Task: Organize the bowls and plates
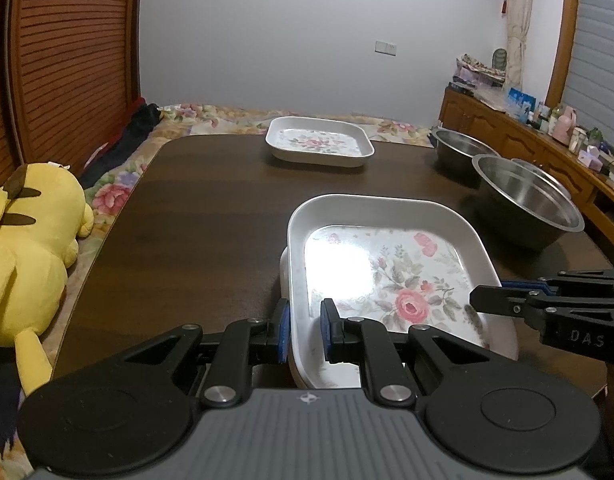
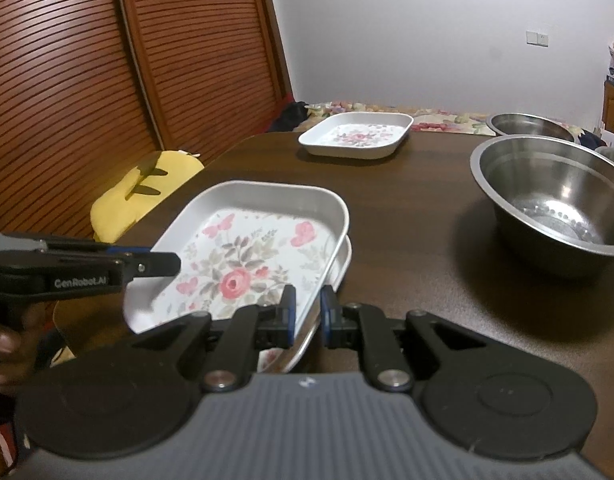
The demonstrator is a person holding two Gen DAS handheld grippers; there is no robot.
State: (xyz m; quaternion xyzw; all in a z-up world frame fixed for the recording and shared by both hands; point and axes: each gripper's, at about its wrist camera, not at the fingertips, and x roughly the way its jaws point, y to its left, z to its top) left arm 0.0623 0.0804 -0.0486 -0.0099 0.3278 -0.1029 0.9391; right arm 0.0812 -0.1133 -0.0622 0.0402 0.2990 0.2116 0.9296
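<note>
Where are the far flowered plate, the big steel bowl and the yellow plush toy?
far flowered plate [image 1: 319, 143], left wrist view, floral centre.
big steel bowl [image 2: 555, 196], right wrist view, inner wall.
yellow plush toy [image 1: 31, 256], left wrist view, body.

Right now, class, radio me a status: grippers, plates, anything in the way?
Left hand-held gripper and right hand-held gripper both straddle top plate's rims. It sits on another plate. Nothing in the way.

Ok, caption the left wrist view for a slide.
Both grippers straddle the top plate's rims over a second plate.
</note>
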